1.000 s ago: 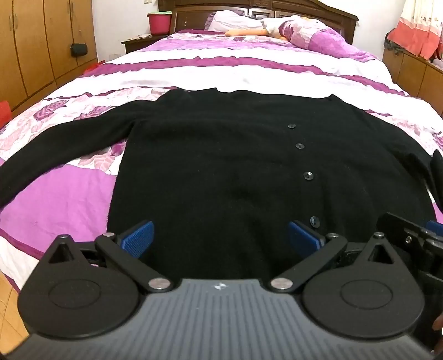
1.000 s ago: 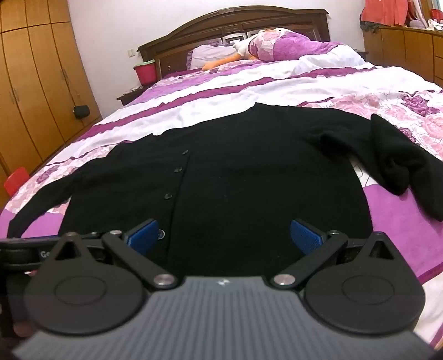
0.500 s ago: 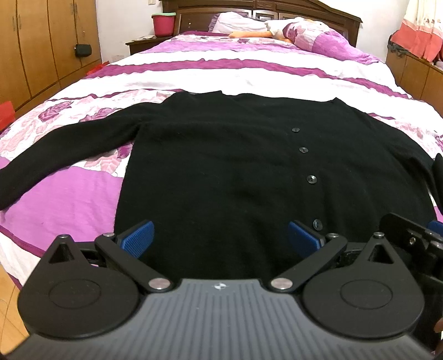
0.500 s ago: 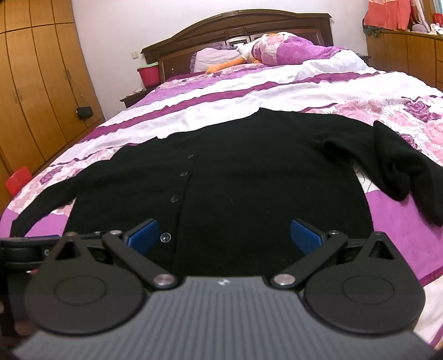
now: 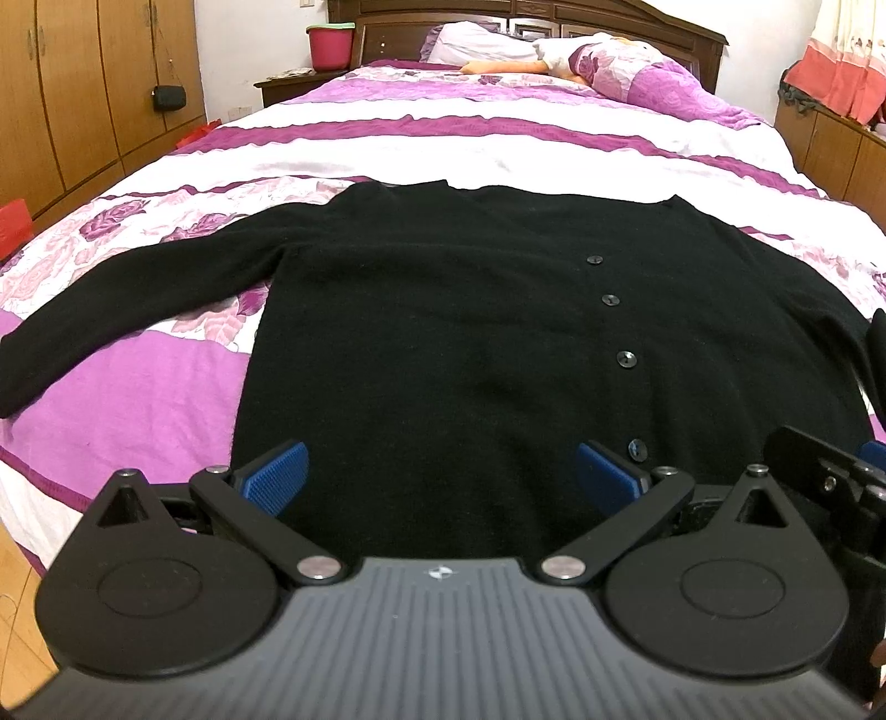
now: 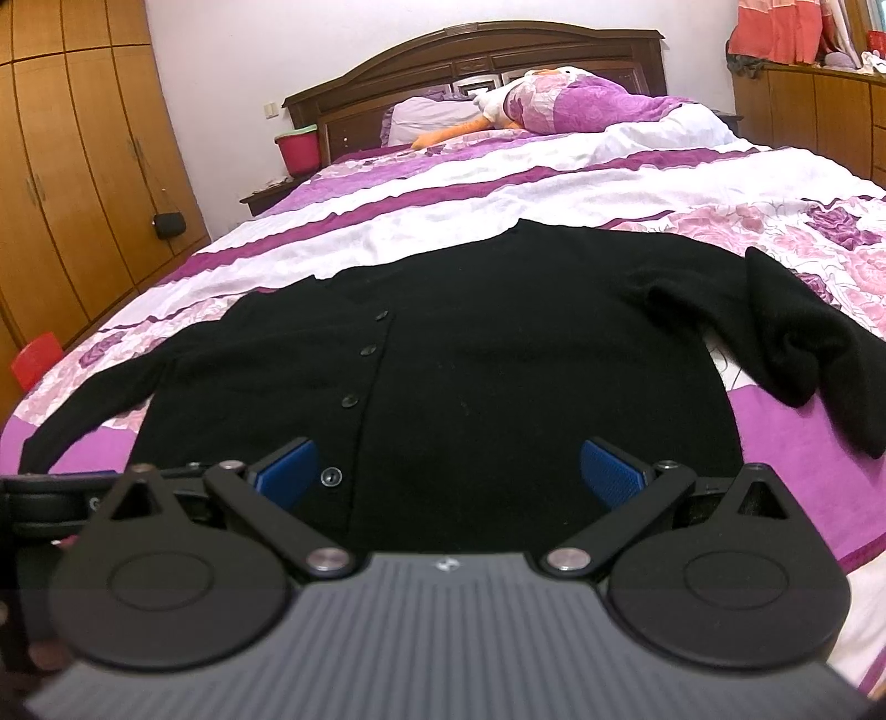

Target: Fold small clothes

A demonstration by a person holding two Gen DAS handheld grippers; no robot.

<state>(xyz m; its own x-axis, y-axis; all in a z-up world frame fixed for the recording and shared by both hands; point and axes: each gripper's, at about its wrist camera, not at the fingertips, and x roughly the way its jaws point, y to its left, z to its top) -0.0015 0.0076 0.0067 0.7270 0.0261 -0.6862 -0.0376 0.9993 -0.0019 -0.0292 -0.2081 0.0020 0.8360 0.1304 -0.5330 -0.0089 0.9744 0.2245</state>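
A black buttoned cardigan (image 5: 443,332) lies flat and face up on the bed, hem towards me. Its left sleeve (image 5: 127,299) stretches out to the left. Its right sleeve (image 6: 797,338) lies bunched and folded over at the right. My left gripper (image 5: 443,476) is open and empty above the hem on the left half. My right gripper (image 6: 448,471) is open and empty above the hem on the right half, beside the lowest button (image 6: 330,476). The right gripper's body shows at the edge of the left wrist view (image 5: 830,471).
The bed has a purple, white and floral cover (image 5: 498,144) and a dark wooden headboard (image 6: 470,55). Pillows and a soft toy (image 6: 554,99) lie at the head. A red bucket (image 5: 330,44) stands on a nightstand. Wooden wardrobes (image 6: 66,166) line the left wall.
Both grippers have drawn back and risen a little from the cardigan, so more of the bed shows. Both stay open. The cardigan has not moved.
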